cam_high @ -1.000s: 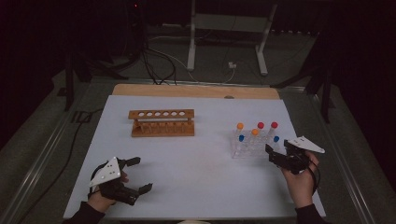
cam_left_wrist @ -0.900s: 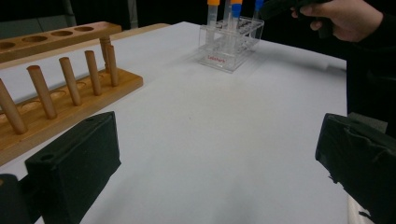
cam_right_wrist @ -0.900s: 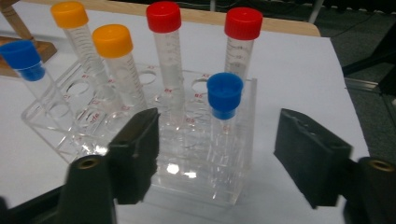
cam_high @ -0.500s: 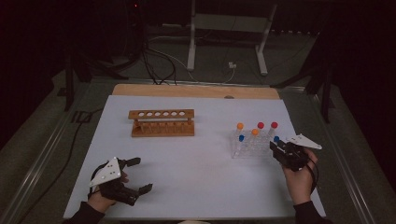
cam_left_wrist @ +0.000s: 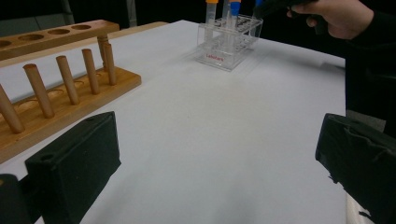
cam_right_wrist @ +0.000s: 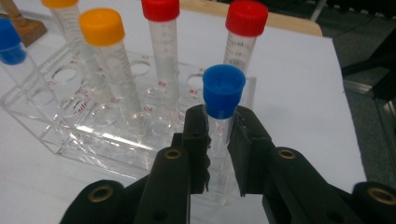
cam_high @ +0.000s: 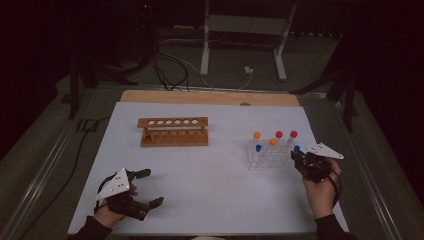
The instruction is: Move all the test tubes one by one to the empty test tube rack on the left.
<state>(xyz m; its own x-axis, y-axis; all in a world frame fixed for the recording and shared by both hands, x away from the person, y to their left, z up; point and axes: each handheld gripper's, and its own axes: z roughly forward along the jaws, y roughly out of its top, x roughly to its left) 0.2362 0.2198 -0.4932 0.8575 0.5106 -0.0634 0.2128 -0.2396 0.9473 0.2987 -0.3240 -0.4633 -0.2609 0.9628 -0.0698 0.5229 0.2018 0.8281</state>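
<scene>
Right gripper (cam_right_wrist: 217,140): jaws had just been closing and clamped the blue-capped clear plastic tube (cam_right_wrist: 223,100) below its cap.
Tube: stood upright in the clear acrylic rack (cam_right_wrist: 60,135), at its near right corner.
Left gripper (cam_high: 146,189): jaws gaped wide, empty, low over the white table (cam_high: 220,190).

Your work surface is a table (cam_high: 210,180) covered by a white sheet, with a strip of bare wood showing along its far edge. Directly on the sheet you have two racks, well apart. The wooden rack (cam_high: 173,131) stands toward the far left, its top bar pierced by a row of round holes, pegs rising from its base. The clear plastic rack (cam_high: 269,158) sits to the right, with capped tubes standing upright in it. The sheet between them is bare.
</scene>
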